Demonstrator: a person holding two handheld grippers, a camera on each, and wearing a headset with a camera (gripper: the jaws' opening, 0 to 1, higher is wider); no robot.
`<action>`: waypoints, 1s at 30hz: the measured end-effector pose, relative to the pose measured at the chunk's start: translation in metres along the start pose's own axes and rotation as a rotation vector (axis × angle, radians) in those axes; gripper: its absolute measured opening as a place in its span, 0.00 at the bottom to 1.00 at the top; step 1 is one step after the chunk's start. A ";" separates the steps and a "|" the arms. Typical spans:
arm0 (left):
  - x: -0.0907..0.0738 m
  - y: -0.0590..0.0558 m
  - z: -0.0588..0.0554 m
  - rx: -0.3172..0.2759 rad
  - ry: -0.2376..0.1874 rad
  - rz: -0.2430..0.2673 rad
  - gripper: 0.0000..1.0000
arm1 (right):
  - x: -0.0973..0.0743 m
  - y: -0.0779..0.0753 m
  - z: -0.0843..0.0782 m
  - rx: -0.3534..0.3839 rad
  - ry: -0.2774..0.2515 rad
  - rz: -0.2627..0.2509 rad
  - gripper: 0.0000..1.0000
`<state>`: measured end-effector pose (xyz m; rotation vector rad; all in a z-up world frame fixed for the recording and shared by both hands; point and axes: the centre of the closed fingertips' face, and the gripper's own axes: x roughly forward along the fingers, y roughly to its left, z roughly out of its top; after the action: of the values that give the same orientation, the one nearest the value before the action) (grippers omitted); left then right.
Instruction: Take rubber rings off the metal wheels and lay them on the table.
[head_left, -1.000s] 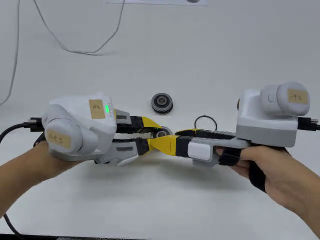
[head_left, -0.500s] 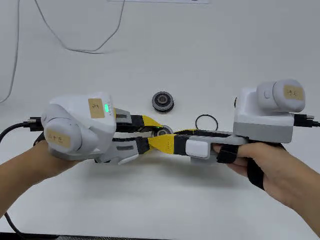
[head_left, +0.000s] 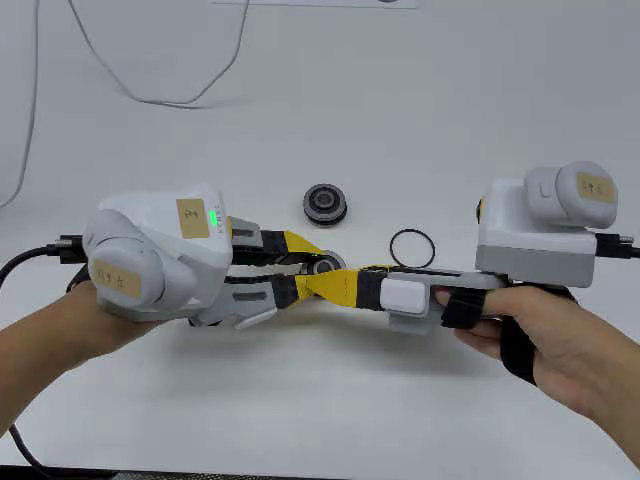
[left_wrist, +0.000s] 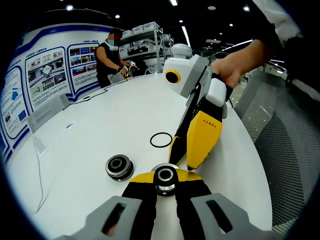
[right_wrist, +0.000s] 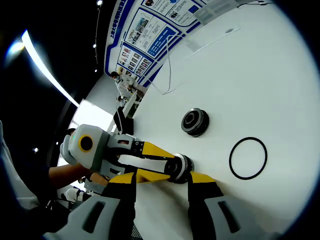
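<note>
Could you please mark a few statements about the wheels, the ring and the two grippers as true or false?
1. A rubber ring lies loose on the table. True.
2. The left gripper grips a metal wheel. True.
3. The second wheel sits inside that ring. False: it stands apart from it on the table.
4. The right gripper is clamped shut. False: its jaws stand apart, either side of the held wheel.

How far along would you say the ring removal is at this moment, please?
Done: one rubber ring lies loose on the table.
In hand: the left gripper is shut on a metal wheel, with the right gripper brought up to it, jaws open. I cannot tell if its ring is on.
Left: a second wheel sits untouched on the table, probably with its ring on.
</note>
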<state>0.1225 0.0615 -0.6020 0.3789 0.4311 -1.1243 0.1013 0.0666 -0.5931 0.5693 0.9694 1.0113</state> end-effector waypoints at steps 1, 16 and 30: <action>0.000 0.000 0.000 0.001 0.000 0.000 0.13 | 0.000 0.000 0.000 -0.006 -0.001 -0.004 0.42; 0.000 0.000 0.000 0.004 -0.001 -0.001 0.13 | -0.005 -0.003 0.002 0.053 -0.046 -0.003 0.37; 0.000 0.001 0.000 0.007 0.002 0.000 0.13 | -0.009 -0.007 0.003 0.032 -0.055 -0.024 0.28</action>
<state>0.1229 0.0620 -0.6022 0.3857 0.4289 -1.1255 0.1051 0.0551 -0.5934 0.6078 0.9431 0.9557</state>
